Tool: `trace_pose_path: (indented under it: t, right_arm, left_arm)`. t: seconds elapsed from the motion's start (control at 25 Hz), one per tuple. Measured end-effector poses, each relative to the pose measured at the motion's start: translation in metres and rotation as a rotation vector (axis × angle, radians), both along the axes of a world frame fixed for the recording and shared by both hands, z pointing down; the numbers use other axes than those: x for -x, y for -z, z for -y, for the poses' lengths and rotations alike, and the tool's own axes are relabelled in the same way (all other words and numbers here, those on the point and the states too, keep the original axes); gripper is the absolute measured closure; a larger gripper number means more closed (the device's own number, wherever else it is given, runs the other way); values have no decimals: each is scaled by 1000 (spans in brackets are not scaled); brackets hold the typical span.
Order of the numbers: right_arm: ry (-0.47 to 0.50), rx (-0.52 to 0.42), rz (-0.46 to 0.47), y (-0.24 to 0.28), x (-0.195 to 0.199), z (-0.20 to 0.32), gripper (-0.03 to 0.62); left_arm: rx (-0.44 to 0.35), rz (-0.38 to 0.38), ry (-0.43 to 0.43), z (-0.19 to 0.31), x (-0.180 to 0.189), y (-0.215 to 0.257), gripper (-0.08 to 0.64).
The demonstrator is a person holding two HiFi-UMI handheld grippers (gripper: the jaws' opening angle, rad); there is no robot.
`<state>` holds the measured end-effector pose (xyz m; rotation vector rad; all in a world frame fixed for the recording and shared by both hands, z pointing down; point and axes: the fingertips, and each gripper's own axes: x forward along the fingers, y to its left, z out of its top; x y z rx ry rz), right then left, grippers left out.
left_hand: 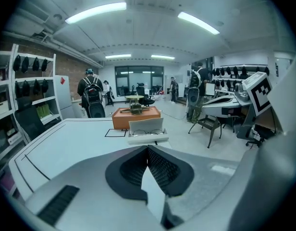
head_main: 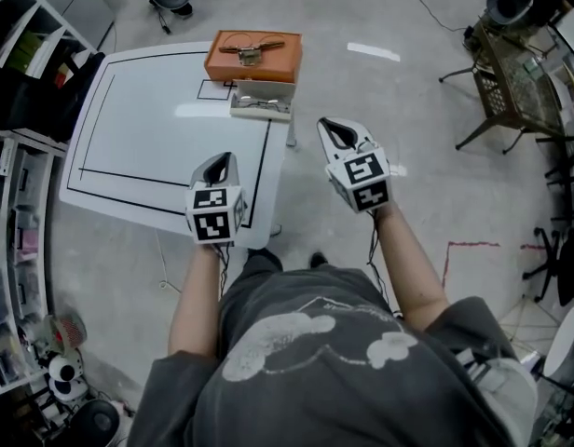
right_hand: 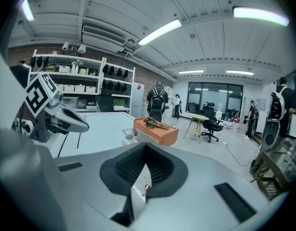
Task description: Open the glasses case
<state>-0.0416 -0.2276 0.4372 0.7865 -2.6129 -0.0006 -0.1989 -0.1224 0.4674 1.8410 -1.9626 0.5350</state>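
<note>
Revealing spectacles (left_hand: 147, 131) inside open glasses case (left_hand: 146, 124), left gripper view, clearest

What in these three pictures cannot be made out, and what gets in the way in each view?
The item on the orange box: head view, too small to identify.
The glasses case: right gripper view, mostly hidden behind the right gripper.
The glasses, frame details: left gripper view, too small and blurred.
The table, near edge partly: head view, covered by the left gripper.
</note>
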Motion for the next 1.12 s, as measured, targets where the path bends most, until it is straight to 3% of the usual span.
trace_pose_path:
  t: [0.4, 0.88, 1.12]
  right_arm:
    - [101, 34, -31, -10, -51, -40, 592]
    - [150, 43, -59, -21, -45, -58, 592]
    - [152, 58, -105, -31, -45, -94, 592]
  left_arm:
    - [-25, -14, 66, -50, -64, 7, 558]
    - [-5, 11, 73, -73, -75, -6, 558]
    - [16, -37, 64, -111, -82, -14, 558]
